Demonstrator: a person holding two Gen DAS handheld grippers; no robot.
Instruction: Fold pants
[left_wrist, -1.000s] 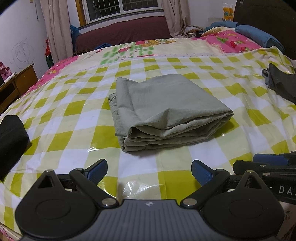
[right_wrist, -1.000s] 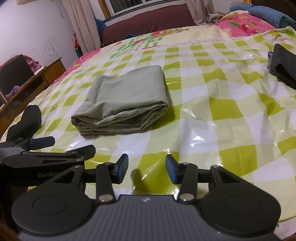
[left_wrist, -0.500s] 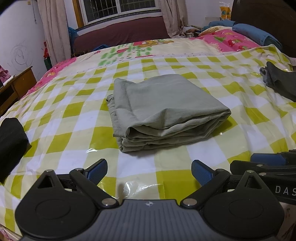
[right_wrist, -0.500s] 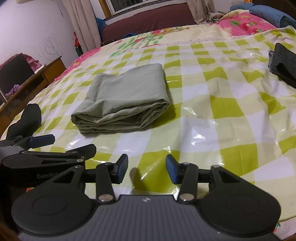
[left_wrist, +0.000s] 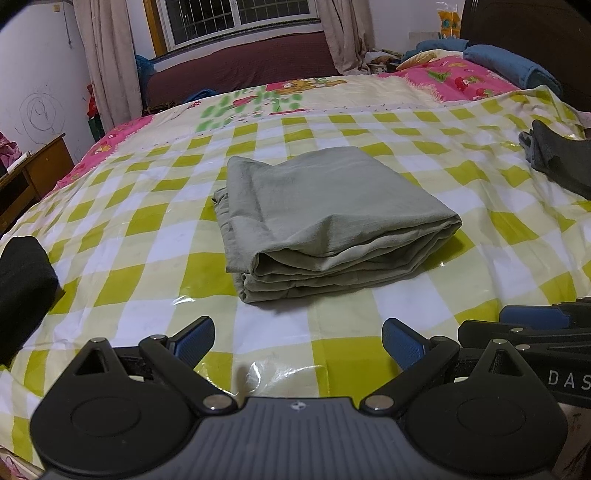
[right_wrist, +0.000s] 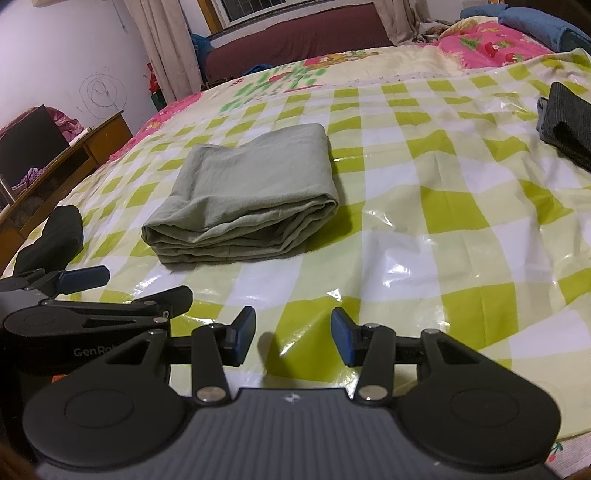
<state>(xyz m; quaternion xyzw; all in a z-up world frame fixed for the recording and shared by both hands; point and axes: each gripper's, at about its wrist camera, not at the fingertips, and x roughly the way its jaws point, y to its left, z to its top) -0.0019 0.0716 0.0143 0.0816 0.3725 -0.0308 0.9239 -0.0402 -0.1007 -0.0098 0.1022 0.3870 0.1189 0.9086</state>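
The grey-green pants (left_wrist: 325, 214) lie folded into a thick rectangle on the checked plastic sheet (left_wrist: 147, 251) covering the bed; they also show in the right wrist view as the same pants (right_wrist: 247, 199), left of centre. My left gripper (left_wrist: 298, 341) hangs over the near edge of the bed, short of the pants, open wide with nothing between its blue pads. My right gripper (right_wrist: 292, 338) is beside it on the right, open about half way and holding nothing. Each gripper shows at the edge of the other's view.
A black garment (left_wrist: 22, 280) lies at the left edge of the bed and a dark grey one (left_wrist: 561, 158) at the right. Pink bedding and blue pillows (left_wrist: 509, 66) lie at the far end. A wooden desk (right_wrist: 66, 155) stands left of the bed.
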